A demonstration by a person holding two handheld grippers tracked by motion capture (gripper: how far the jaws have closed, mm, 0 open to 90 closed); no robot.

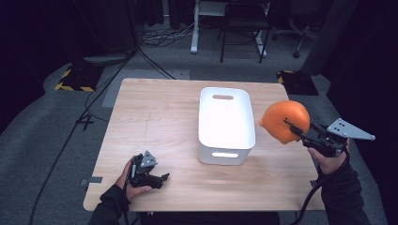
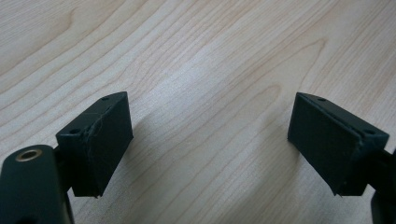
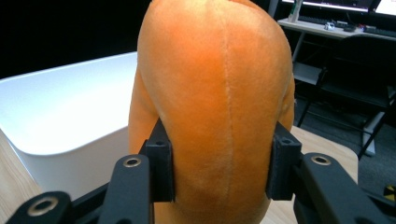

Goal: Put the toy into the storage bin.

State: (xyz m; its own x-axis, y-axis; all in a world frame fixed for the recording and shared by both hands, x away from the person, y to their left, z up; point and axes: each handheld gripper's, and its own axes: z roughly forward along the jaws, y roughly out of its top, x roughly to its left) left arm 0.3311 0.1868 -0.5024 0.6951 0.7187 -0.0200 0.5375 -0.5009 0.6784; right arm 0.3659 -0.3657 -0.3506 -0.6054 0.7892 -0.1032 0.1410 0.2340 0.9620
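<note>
An orange plush toy (image 1: pixel 284 120) hangs above the table's right side, just right of a white plastic bin (image 1: pixel 225 124). My right gripper (image 1: pixel 294 129) is shut on it; in the right gripper view the black jaws squeeze the orange plush toy (image 3: pixel 219 107) from both sides, with the white bin (image 3: pixel 60 121) behind it on the left. My left gripper (image 1: pixel 159 178) rests low at the table's front left, held in a hand. In the left gripper view its fingers (image 2: pixel 100 140) stand wide apart over bare wood, with nothing between them.
The light wooden table (image 1: pixel 155 117) has the bin near its middle. Beyond its far edge lie floor cables (image 1: pixel 155 37), a desk leg (image 1: pixel 194 28) and chairs (image 1: pixel 244 28). Yellow-black striped tape (image 1: pixel 72 86) marks the floor at the left.
</note>
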